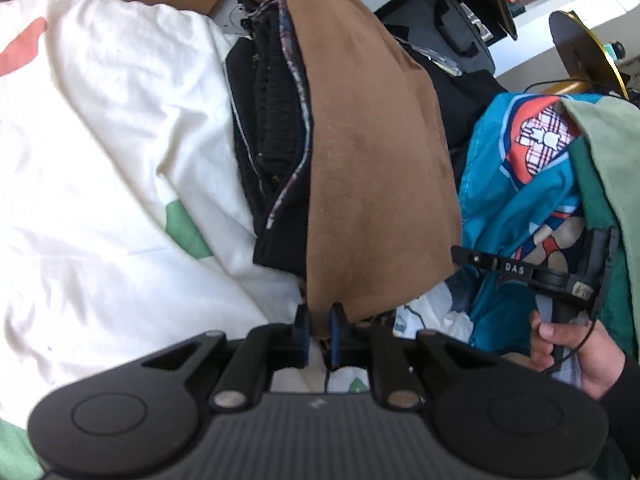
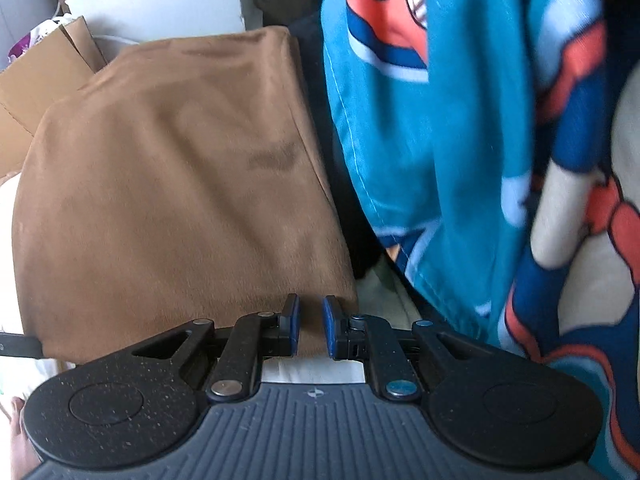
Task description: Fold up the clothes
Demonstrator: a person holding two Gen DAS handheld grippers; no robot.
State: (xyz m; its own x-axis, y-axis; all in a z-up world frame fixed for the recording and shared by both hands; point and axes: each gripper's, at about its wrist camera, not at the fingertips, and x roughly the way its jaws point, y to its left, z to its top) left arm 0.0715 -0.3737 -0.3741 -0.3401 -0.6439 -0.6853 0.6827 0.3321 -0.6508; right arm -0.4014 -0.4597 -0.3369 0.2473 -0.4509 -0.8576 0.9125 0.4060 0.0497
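Brown garment (image 1: 372, 168): soft matt cloth with a fine brushed nap, smooth. Black knit (image 1: 272, 128) beside it is coarse and ribbed; teal printed fabric (image 2: 460, 140) looks thin, smooth woven with slight sheen. Gripper bodies matt black plastic, ribbed housing, shiny metal pivot pins.

Soft daylight, bright glare on white bedding (image 1: 100, 140), fisheye-bent edges, slight blur.

dark clothes pile (image 1: 272, 152) left; teal blanket (image 1: 500, 184) right

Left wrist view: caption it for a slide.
Left gripper pinches the brown garment draped over a dark clothes pile.
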